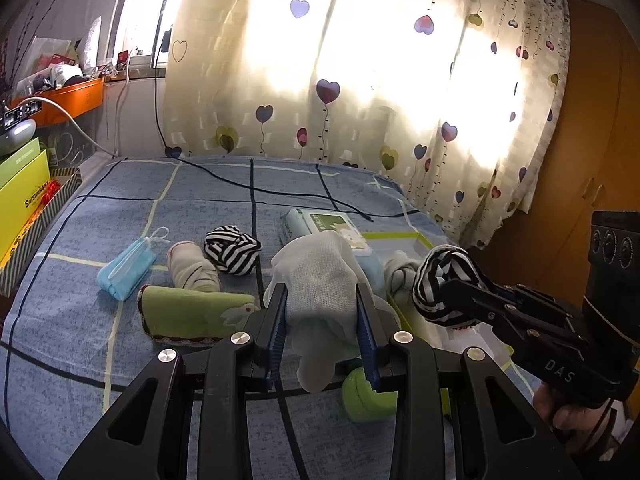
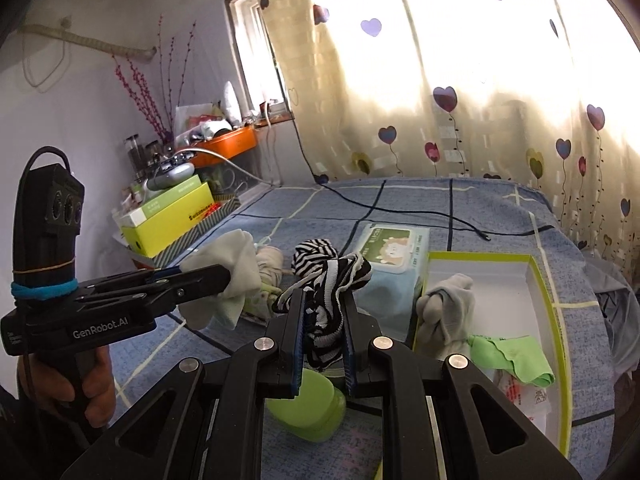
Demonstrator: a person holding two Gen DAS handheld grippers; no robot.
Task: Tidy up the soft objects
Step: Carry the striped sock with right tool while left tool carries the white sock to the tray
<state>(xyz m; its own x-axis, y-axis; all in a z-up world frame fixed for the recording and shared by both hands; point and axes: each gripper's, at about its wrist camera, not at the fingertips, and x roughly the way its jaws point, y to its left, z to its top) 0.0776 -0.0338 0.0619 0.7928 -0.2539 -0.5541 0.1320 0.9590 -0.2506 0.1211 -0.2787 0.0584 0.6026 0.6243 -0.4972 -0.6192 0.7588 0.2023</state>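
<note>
Two handheld grippers hang above a blue checked bedspread, each carrying a soft bundle: the left gripper has its fingers pinched on a pale white sock, which droops below the blue pads, while the right gripper has its fingers clamped on a black-and-white striped sock bunched into a knot. A green-rimmed white box lies open on the bed to the right, already holding a knotted grey sock and a green cloth. A second striped sock ball, a rolled beige sock, a blue face mask, a green embroidered towel and a pack of wet wipes remain on the bedspread, with a green plastic lid-like object just below the grippers. Both held items look light, limp and easily squashed, so they are likely to sag and swing; a pinch through the thick, bunched middle, as each gripper has, seems safest against loose ends slipping free
</note>
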